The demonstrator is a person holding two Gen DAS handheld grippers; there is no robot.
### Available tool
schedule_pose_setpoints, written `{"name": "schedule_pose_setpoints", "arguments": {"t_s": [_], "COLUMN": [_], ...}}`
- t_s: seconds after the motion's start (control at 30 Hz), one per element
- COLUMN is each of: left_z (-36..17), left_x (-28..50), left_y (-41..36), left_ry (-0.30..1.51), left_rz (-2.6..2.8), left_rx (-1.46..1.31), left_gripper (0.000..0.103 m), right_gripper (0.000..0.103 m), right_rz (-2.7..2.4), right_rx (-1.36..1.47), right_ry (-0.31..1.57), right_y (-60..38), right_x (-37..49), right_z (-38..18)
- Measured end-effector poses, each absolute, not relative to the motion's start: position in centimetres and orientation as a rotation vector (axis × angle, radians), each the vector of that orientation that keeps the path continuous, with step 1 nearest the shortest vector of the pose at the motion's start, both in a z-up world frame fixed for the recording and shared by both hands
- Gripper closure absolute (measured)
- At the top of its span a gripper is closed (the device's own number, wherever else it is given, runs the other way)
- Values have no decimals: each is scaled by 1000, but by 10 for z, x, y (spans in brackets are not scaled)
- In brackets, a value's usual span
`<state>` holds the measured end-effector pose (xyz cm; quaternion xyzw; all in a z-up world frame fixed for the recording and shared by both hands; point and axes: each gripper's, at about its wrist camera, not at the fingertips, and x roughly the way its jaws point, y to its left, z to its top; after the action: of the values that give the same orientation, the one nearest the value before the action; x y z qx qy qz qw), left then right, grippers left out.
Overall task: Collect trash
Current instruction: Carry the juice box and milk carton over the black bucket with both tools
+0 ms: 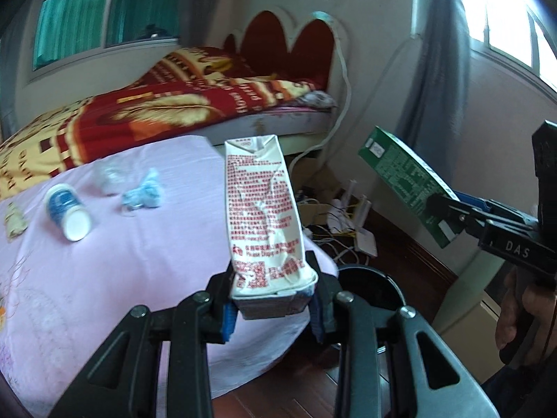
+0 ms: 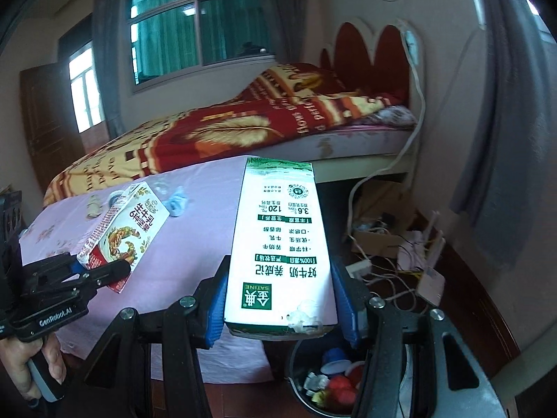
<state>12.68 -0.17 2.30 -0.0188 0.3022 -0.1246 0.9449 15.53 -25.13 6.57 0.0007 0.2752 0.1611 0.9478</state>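
Two cartons [image 1: 264,223] [image 2: 280,244] — both gripped

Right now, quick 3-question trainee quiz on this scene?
1. True or false: both grippers hold a carton.
2. Which gripper holds the green and white carton? A) left B) right
3. What lies on its side on the pink tablecloth, near the crumpled blue wrapper?

Key:
1. True: the left gripper clamps the red-print carton, the right gripper the other.
2. B
3. A blue and white cup.
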Motion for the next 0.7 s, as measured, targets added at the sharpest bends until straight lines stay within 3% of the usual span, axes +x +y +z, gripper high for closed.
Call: {"name": "schedule_pose_setpoints", "arguments": {"t_s": [0.7], "left_z": [-9], "left_x": [131], "left_y": [-95], "left_ry": [702], "left_rz": [-454], "left_rx": [42], "left_gripper": [69], "right_gripper": [48], "right_rz": [171], "right_rx": [34], "right_ry": [634], "right_y": [-337], "right_x": [137], "right_z": [26]}}
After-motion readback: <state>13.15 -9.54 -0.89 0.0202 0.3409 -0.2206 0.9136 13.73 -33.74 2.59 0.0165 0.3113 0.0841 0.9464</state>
